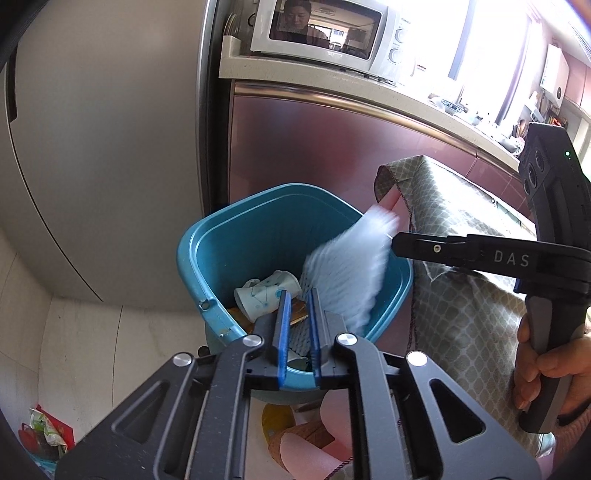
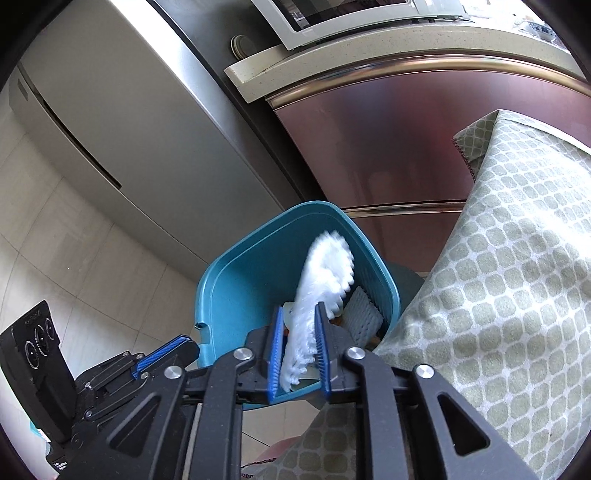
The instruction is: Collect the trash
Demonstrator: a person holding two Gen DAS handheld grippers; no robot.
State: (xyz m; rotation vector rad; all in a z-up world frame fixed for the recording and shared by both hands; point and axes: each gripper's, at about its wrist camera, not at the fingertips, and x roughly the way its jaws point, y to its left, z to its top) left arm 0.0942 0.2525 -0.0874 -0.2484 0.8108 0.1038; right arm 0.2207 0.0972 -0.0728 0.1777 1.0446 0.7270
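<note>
A blue trash bin [image 1: 192,258] [image 2: 207,288] stands on the floor below both grippers. Inside lie a crumpled paper cup [image 1: 264,295] and a foam net [image 2: 364,314]. My right gripper [image 2: 299,308] [image 1: 395,242] hovers over the bin's right rim. A white foam net [image 2: 325,273] [image 1: 351,273] shows motion-blurred between and beyond its blue pads, hanging into the bin; the pads stand apart from it. My left gripper [image 1: 299,295] [image 2: 184,345] is over the near rim, its pads a narrow gap apart with nothing between them.
A table under a green patterned cloth [image 1: 461,295] [image 2: 517,258] crowds the bin's right side. Behind are maroon cabinets [image 1: 314,147], a grey fridge [image 1: 92,147] and a microwave [image 1: 321,33]. A snack bag [image 1: 44,432] lies on the floor at left. A hand [image 1: 546,369] holds the right gripper.
</note>
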